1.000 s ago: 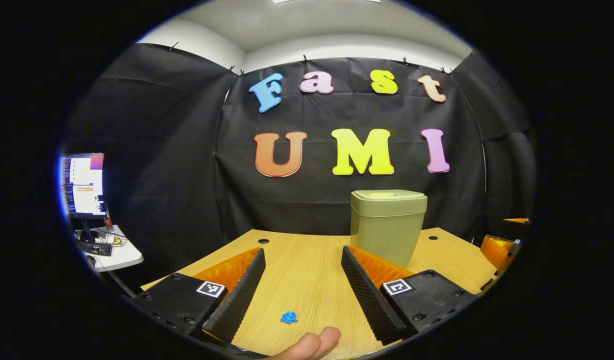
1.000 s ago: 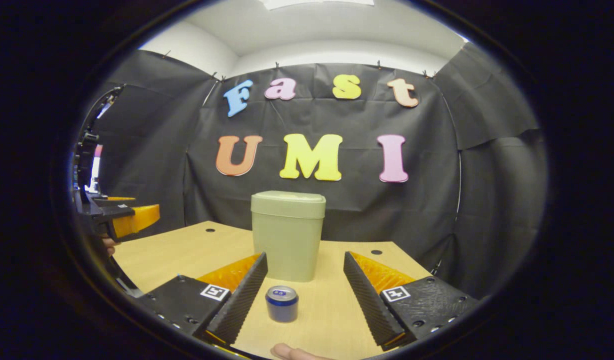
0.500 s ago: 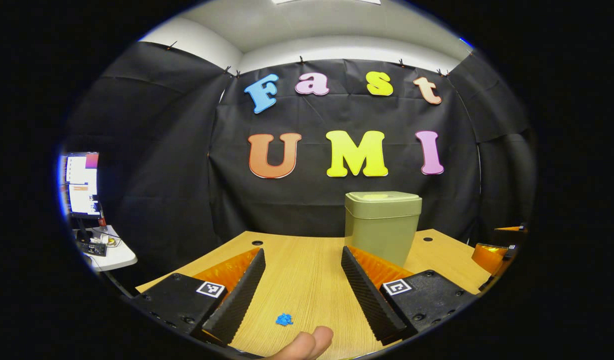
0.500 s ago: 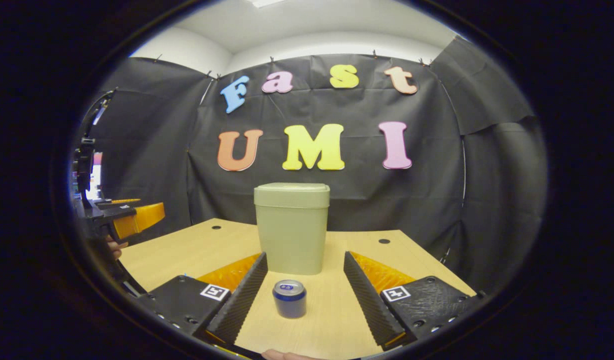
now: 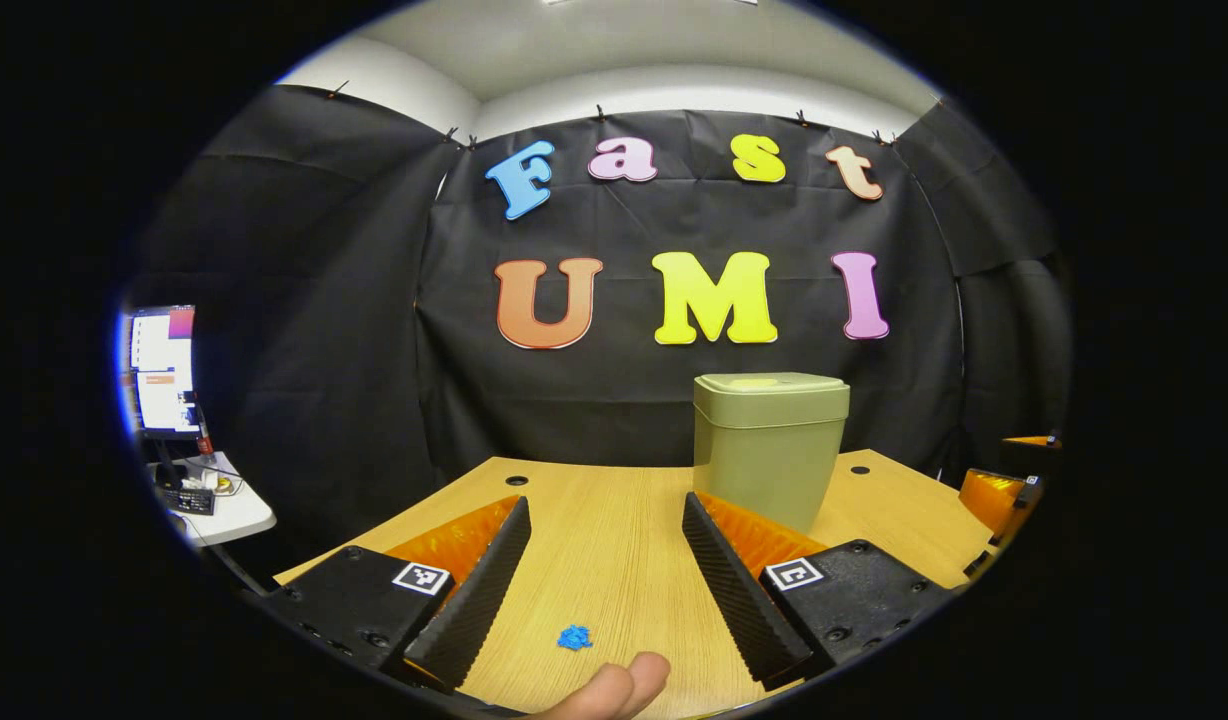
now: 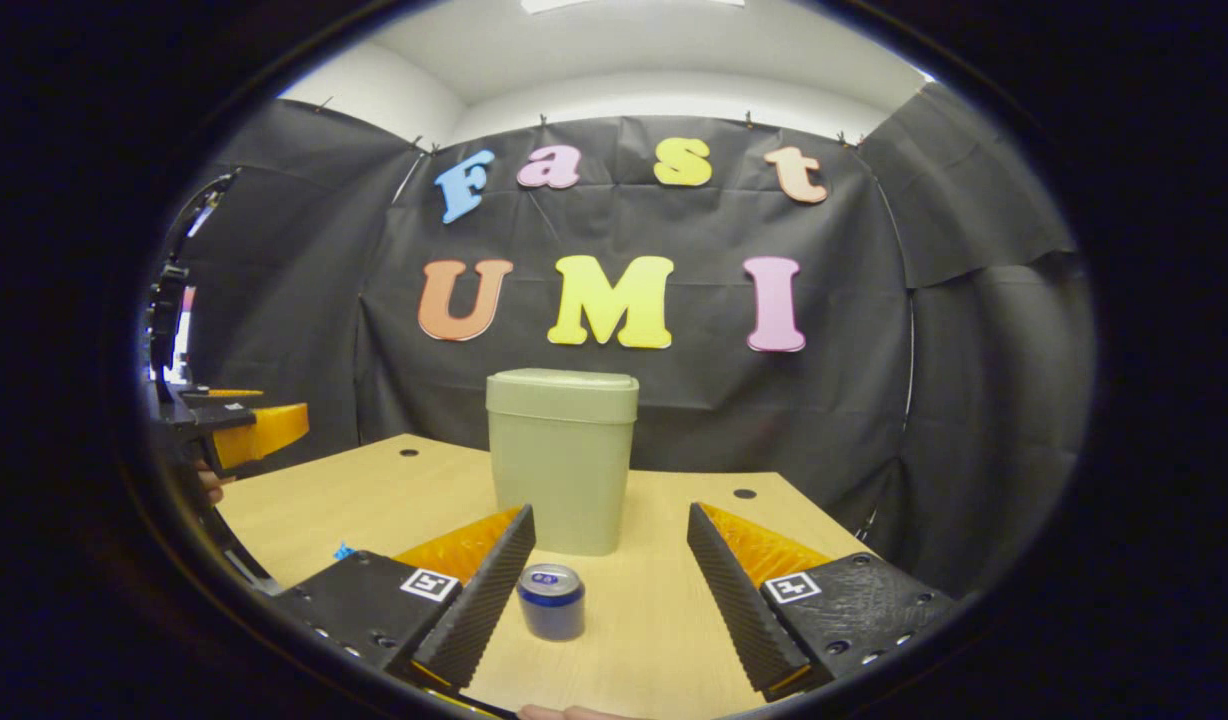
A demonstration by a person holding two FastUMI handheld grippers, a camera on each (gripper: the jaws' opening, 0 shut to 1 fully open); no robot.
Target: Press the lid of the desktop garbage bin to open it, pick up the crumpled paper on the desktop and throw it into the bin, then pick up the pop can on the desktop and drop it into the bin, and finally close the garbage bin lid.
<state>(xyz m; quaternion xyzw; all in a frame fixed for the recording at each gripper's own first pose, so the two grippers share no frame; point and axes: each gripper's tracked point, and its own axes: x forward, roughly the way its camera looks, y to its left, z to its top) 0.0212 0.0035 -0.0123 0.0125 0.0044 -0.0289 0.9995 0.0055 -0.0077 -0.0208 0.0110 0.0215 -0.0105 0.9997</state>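
Markers, square and black-and-white, sit on both fingers of the left gripper; no brand text is legible. In the left gripper view its jaws stand wide apart, empty. Small blue crumpled paper lies on the wooden desktop between them, near. The olive-green bin, lid closed, stands far right.

In the right gripper view, the right gripper is spread wide, holding nothing. The blue pop can, silver-topped and upright, stands between its fingers, toward the left one, with the bin just beyond. The left gripper shows at far left.

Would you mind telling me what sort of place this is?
Probably a recording booth in an office or lab: black cloth walls enclose a wooden desk holding a green bin, and a monitor stands on a side table outside.
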